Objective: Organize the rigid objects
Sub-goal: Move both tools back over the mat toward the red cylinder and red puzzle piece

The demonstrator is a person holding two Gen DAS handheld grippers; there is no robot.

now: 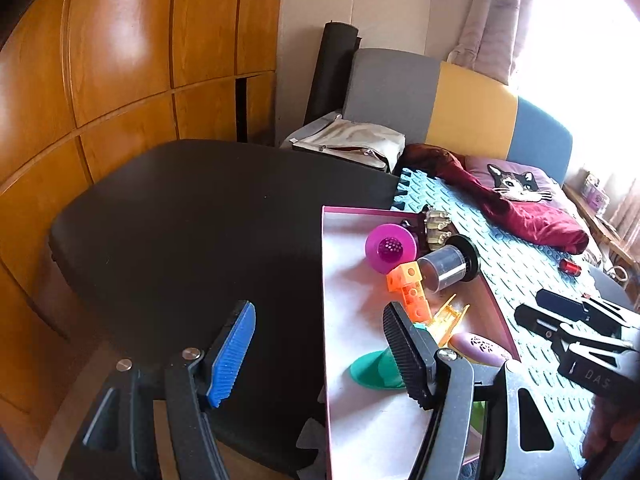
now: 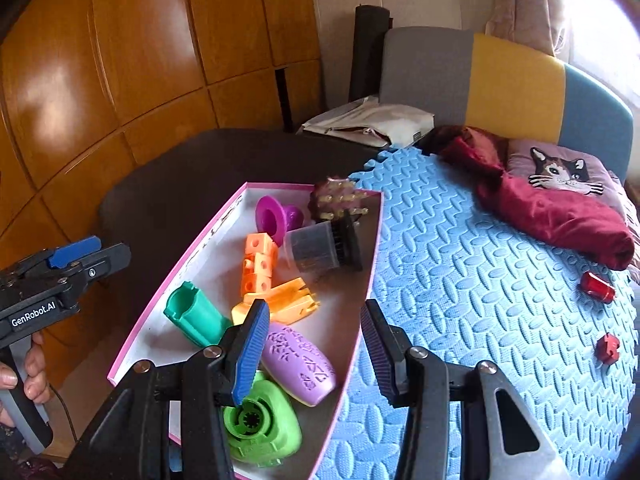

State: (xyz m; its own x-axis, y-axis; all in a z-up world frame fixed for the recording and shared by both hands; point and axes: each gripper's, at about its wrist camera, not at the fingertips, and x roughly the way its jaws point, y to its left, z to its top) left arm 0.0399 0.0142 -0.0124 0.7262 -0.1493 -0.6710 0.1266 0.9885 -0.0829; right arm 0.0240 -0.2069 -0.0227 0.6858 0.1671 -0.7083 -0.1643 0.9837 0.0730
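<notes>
A pink-rimmed white box (image 2: 182, 276) (image 1: 348, 360) holds several plastic parts: a magenta funnel (image 2: 276, 216) (image 1: 390, 247), orange cubes (image 2: 260, 262) (image 1: 410, 286), a teal piece (image 2: 196, 314) (image 1: 374, 370), a lilac oval (image 2: 298, 362), a green part (image 2: 260, 428), a dark cylinder (image 2: 316, 254) (image 1: 450, 268). Two red pieces (image 2: 598, 287) (image 2: 607, 348) lie on the blue foam mat (image 2: 480, 300) to the right. My right gripper (image 2: 316, 344) is open and empty above the box's near right rim. My left gripper (image 1: 320, 352) is open and empty over the box's left edge.
A black table top (image 1: 192, 232) lies left of the box. A dark red cloth (image 2: 560, 216) and a cat cushion (image 2: 564, 172) lie at the back of the mat. A wooden wardrobe (image 1: 100, 80) stands on the left.
</notes>
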